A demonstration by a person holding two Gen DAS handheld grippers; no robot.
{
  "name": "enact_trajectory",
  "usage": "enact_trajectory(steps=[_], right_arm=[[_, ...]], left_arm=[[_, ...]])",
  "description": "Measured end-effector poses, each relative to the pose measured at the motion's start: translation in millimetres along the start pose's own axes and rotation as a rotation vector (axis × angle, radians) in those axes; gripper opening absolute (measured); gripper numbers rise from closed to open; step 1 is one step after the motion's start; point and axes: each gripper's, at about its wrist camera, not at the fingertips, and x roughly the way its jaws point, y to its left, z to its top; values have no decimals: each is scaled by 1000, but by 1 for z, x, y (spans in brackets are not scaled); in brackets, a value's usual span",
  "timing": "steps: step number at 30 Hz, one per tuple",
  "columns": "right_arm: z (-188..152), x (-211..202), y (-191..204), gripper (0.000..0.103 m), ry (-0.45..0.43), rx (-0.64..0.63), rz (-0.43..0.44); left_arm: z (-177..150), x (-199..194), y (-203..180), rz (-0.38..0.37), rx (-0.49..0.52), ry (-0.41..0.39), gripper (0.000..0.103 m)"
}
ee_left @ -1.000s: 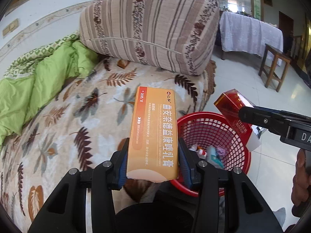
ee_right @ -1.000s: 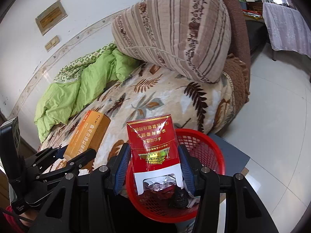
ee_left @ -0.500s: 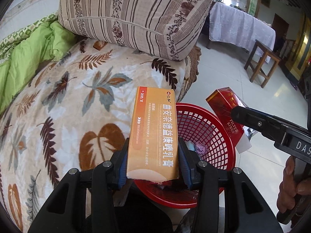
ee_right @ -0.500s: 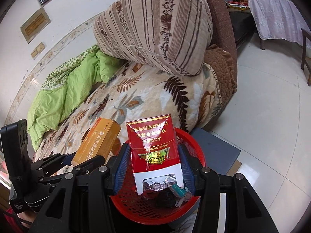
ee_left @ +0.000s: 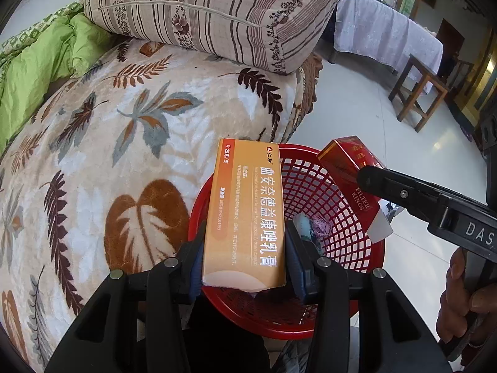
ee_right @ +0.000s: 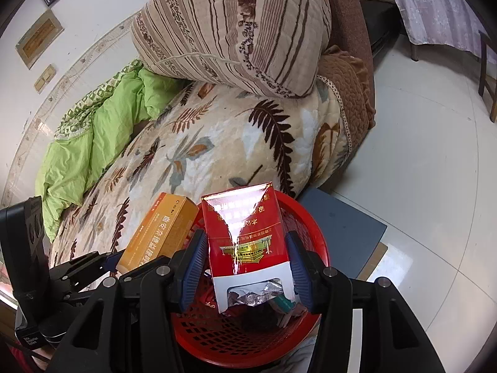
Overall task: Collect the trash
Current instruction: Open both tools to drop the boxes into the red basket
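Note:
My left gripper (ee_left: 245,261) is shut on an orange medicine box (ee_left: 247,214) and holds it over the near left part of a red mesh basket (ee_left: 326,192). My right gripper (ee_right: 248,267) is shut on a red cigarette pack (ee_right: 245,233) with its torn white end toward me, held over the same basket (ee_right: 242,338). The pack also shows in the left wrist view (ee_left: 354,174), and the orange box in the right wrist view (ee_right: 158,233). Some trash lies in the basket.
The basket stands on the floor against a bed with a leaf-pattern blanket (ee_left: 124,143). A striped cushion (ee_left: 217,9) and a green quilt (ee_left: 37,62) lie on the bed. A grey mat (ee_right: 341,233) lies beside the basket. A wooden stool (ee_left: 416,93) stands farther off.
Both grippers have moved closer over the basket with their boxes still held. The basket now fills more of both views.

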Motion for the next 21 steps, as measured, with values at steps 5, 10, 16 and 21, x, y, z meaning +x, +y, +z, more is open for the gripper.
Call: enact_trajectory(steps=[5,10,16,21], right_arm=[[0,6,-3,56,14,9,-8],[1,8,-3,58,25,8,-14],[1,9,-4,59,34,23,-22],[1,0,2,59,16,11,-23]], left_arm=[[1,5,-1,-7,0,9,44],[0,9,-2,-7,0,22,44],[0,6,-2,-1,-1,12,55],[-2,-5,1,22,-3,-20,59]])
